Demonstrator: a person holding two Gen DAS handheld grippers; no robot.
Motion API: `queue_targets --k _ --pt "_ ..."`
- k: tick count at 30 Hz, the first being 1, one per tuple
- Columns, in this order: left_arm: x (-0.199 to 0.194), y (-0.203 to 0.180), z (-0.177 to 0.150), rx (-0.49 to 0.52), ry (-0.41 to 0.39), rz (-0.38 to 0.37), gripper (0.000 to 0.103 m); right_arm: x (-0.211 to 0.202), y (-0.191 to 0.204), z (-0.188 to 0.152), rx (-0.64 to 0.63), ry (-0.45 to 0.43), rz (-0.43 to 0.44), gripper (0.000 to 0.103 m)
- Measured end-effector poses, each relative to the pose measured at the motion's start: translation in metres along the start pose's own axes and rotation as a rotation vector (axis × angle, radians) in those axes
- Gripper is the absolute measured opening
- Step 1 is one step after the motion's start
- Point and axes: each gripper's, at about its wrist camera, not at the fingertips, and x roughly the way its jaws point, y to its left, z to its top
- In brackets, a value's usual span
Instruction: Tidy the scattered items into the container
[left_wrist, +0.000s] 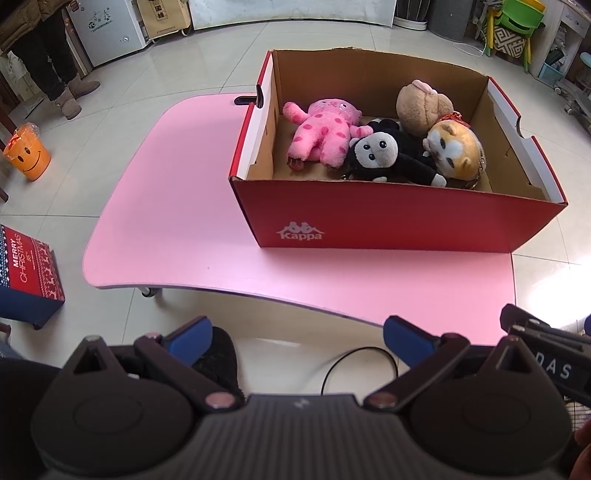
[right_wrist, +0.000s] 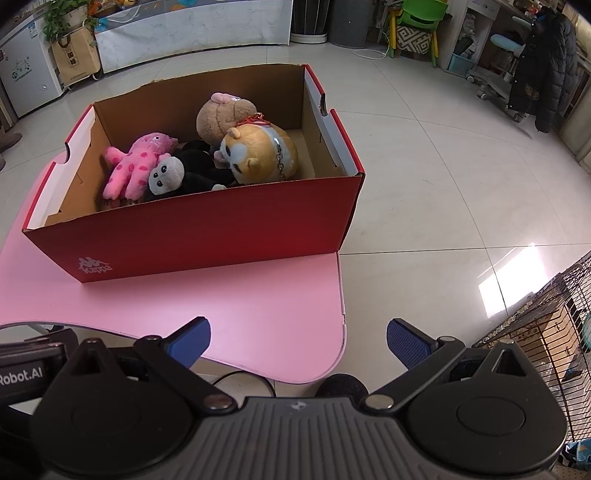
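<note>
A red Kappa shoebox (left_wrist: 388, 218) (right_wrist: 192, 240) stands open on a pink table (left_wrist: 177, 221) (right_wrist: 221, 306). Inside lie a pink spotted plush (left_wrist: 325, 133) (right_wrist: 136, 166), a black monkey plush (left_wrist: 384, 155) (right_wrist: 181, 177), a tan bear plush (left_wrist: 421, 103) (right_wrist: 221, 114) and an orange dog plush (left_wrist: 454, 147) (right_wrist: 258, 151). My left gripper (left_wrist: 297, 341) is open and empty, held back off the table's near edge. My right gripper (right_wrist: 299, 341) is open and empty above the table's near right corner.
An orange smiley bucket (left_wrist: 27, 153) and a Christmas box (left_wrist: 26, 269) sit on the tiled floor at the left. A person's boots (left_wrist: 72, 98) stand far left. A wire cage (right_wrist: 546, 332) is at the right. A cable (left_wrist: 358, 362) lies below the table edge.
</note>
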Motion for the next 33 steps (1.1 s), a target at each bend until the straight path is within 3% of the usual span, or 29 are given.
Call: queue_targets --k 33 --pt "0.0010 0.0006 -0.0010 -0.002 -0.001 -0.004 0.103 0.0007 0.0027 -0.0002 -0.014 0.004 -0.002 0.103"
